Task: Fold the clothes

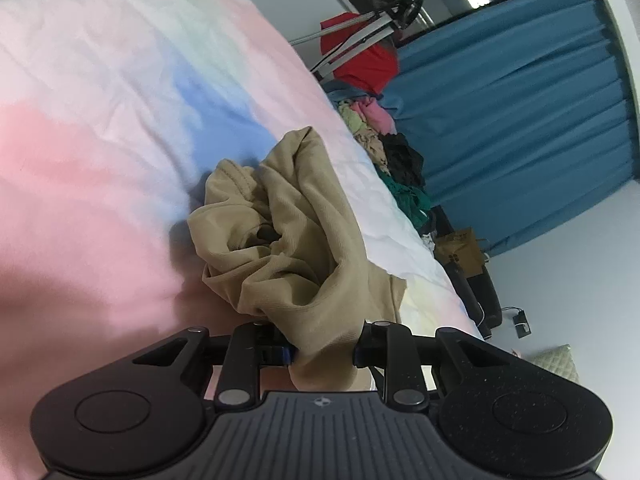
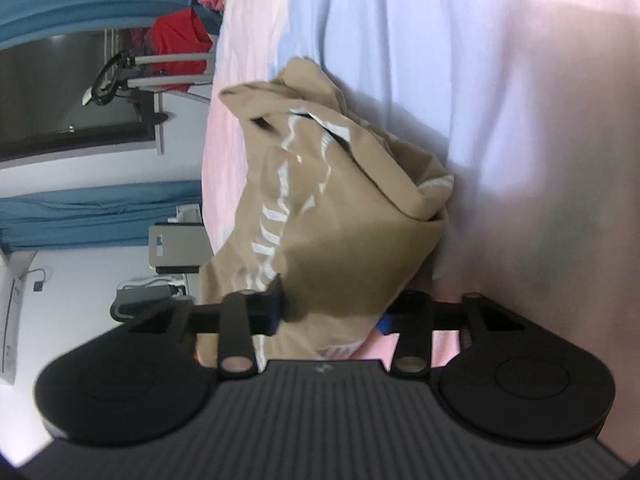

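Tan garment (image 1: 296, 240): lies bunched in a loose heap on the pastel bedsheet (image 1: 100, 128), near the bed's edge; in the right wrist view it (image 2: 332, 216) shows a white printed pattern along one face. Left gripper (image 1: 322, 350): fingers set apart with a fold of the cloth running between them; whether they actually pinch it, I cannot tell. Right gripper (image 2: 332, 312): same picture, fabric fills the gap between the fingers, jaws not closed flat, grip unconfirmed; this view is motion-blurred. Handling estimate: thin knit, light, fully limp, no stiffness to hold a shape, so it will sag and drape from any held point. Not fragile; not slippery against the sheet, likely to drag with it. Best hold, judged: a hem or seam edge, single layer, one gripper at each corner, then lift and spread flat before any fold. A ribbed band (image 1: 232, 176) shows at the heap's far side and would be a firm place to pinch.
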The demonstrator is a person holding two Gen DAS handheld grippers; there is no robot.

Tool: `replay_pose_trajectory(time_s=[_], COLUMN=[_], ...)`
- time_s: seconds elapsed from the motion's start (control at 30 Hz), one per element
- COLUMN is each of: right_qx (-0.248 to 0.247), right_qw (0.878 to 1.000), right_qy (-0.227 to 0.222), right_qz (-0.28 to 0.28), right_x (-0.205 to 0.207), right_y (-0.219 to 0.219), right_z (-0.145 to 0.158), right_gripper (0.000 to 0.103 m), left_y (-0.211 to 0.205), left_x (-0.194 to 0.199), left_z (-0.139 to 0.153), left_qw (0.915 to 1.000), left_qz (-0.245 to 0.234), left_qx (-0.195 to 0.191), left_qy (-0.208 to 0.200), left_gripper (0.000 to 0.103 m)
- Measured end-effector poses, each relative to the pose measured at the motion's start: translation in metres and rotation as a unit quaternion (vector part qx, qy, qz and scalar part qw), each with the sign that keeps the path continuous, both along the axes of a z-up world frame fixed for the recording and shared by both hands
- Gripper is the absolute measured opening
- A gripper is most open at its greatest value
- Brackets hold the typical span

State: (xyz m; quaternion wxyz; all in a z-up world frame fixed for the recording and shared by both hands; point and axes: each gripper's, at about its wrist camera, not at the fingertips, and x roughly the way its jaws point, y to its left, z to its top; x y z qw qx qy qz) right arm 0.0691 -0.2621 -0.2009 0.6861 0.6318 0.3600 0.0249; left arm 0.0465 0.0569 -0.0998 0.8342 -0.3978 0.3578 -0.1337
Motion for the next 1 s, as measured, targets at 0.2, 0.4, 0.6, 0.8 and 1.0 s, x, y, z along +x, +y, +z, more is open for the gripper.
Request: replay_pose_trajectory(time_s=[0.2,0.4,0.6,0.8,1.0], right_qx=[-0.073,-0.093,-0.139,-0.202,-0.262], right_qw=[0.996,0.988,0.975,0.959,0.939], right_qy=[-0.053,-0.106,-0.116,-0.095,-0.097], right_qz=[-0.015,-0.065,-0.127,-0.175,-0.201], right_x=[-0.02,-0.036,-0.006,0.044,0.081], right_y=[-0.008,-0.057,-0.15,-0.247,-0.309], right_z=[0.06,0.114,0.161,0.193,0.187], right_gripper=[0.028,0.028,0.028,0.028,0.028], left_y=[-0.022,-0.086,-0.201,-0.326,-0.403], left_x=[-0.011,0.015,0.078,0.165,0.2], left_z=[0.053,0.104,0.132,0.135,0.116], left_qw=[0.9993,0.9964,0.9903,0.9843,0.9778], left_qz=[-0.02,-0.067,-0.122,-0.169,-0.205], left_qx=[0.01,-0.011,-0.03,-0.045,-0.006], left_qy=[-0.032,-0.051,-0.059,-0.026,-0.043], left_gripper=[0.026,0.026,0.026,0.025,0.025])
